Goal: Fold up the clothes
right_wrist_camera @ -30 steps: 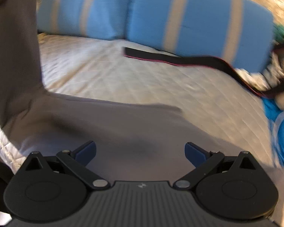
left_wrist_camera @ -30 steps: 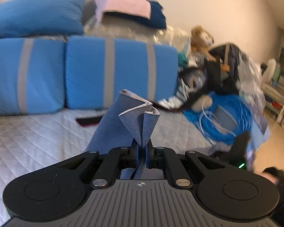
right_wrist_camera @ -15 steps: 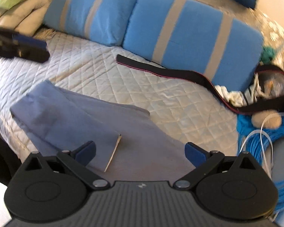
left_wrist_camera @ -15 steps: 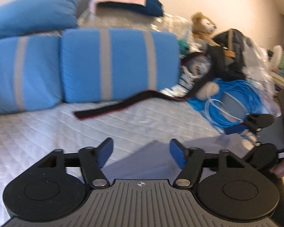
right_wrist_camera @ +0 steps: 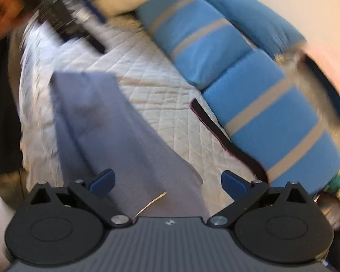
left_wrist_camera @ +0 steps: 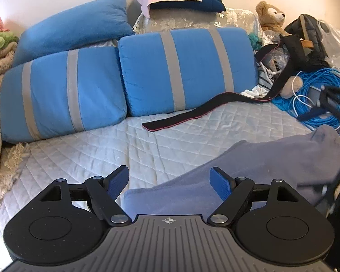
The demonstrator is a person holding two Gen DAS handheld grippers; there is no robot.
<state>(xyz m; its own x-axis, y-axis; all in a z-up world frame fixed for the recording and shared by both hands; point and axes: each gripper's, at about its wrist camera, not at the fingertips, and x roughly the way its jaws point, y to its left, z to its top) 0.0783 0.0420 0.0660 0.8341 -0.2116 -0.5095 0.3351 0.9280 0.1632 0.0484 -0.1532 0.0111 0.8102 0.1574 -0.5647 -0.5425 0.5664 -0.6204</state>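
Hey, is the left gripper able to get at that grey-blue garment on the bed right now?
Probably yes. The left gripper has its jaws open, and the grey-blue garment lies on the quilt just ahead of them with nothing in between.

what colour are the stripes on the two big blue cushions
Grey stripes on the blue cushions, two per cushion, running top to bottom. Clearest in the left wrist view.

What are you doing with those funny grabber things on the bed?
A person is folding clothes with a hand-held gripper in each hand. Right now both the left hand-held gripper and the right hand-held gripper are open and holding nothing. A grey-blue garment lies partly folded on the white quilted bedspread, in front of the blue striped pillows.
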